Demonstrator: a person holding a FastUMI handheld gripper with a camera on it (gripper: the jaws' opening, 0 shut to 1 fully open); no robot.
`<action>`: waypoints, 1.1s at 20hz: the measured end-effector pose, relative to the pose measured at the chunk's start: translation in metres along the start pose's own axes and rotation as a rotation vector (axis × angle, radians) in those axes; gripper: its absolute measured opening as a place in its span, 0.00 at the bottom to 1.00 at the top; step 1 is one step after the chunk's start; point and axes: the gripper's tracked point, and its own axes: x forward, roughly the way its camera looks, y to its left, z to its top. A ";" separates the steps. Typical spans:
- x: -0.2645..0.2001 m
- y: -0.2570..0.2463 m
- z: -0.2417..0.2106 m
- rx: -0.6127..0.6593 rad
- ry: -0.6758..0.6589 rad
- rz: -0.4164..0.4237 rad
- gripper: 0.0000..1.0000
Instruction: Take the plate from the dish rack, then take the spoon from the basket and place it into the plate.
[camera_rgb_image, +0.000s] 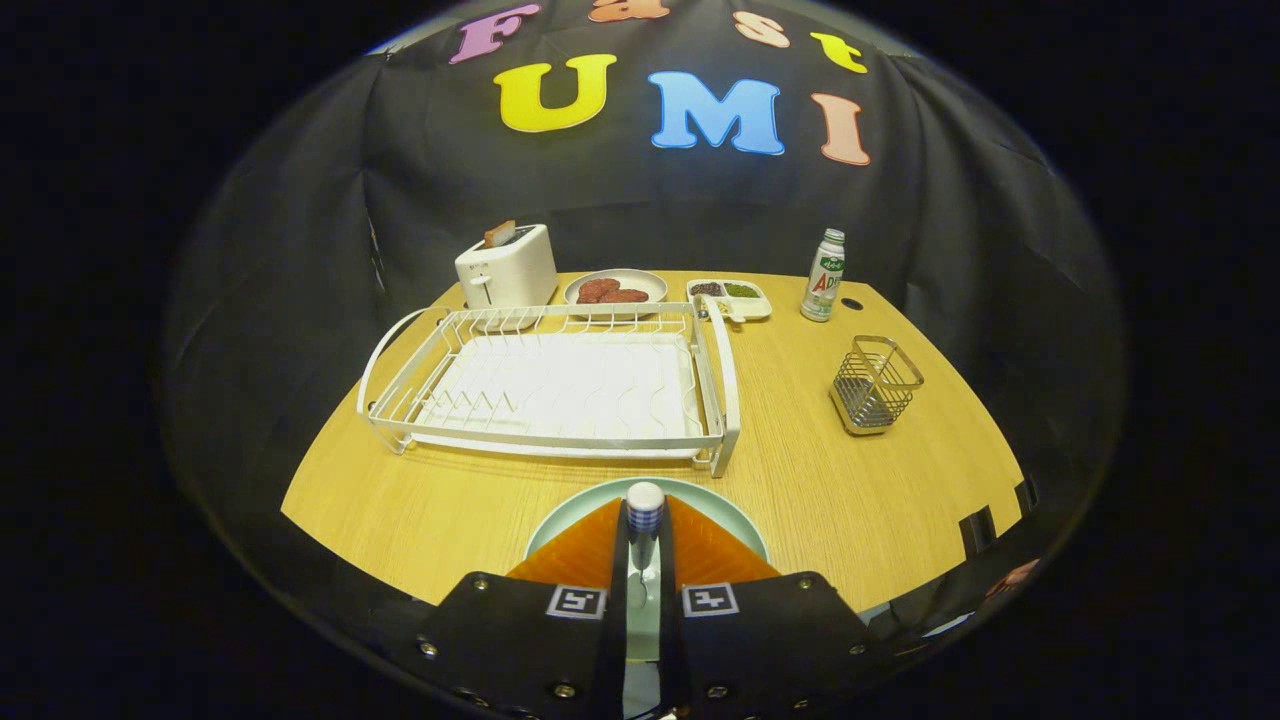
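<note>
A pale green plate (570, 515) lies on the wooden table just in front of the white dish rack (560, 385), under my fingertips. My gripper (645, 520) is shut on the spoon (645, 505), whose rounded handle end with a blue-patterned band sticks up between the fingers, right over the plate. The rack's wire slots hold no dishes. The wire basket (875, 385) stands to the right of the rack, with nothing visible inside.
At the back of the table (830, 500) stand a white toaster (507, 265), a plate with sausages (615, 288), a divided dish with food (730, 295) and a white bottle (823, 275). The table's front edge runs just beneath the gripper.
</note>
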 end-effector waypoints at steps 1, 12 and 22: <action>0.002 -0.001 0.001 -0.002 0.000 0.001 0.13; 0.009 -0.014 0.015 0.013 -0.019 -0.036 0.20; 0.006 -0.015 0.030 0.006 -0.052 -0.040 0.20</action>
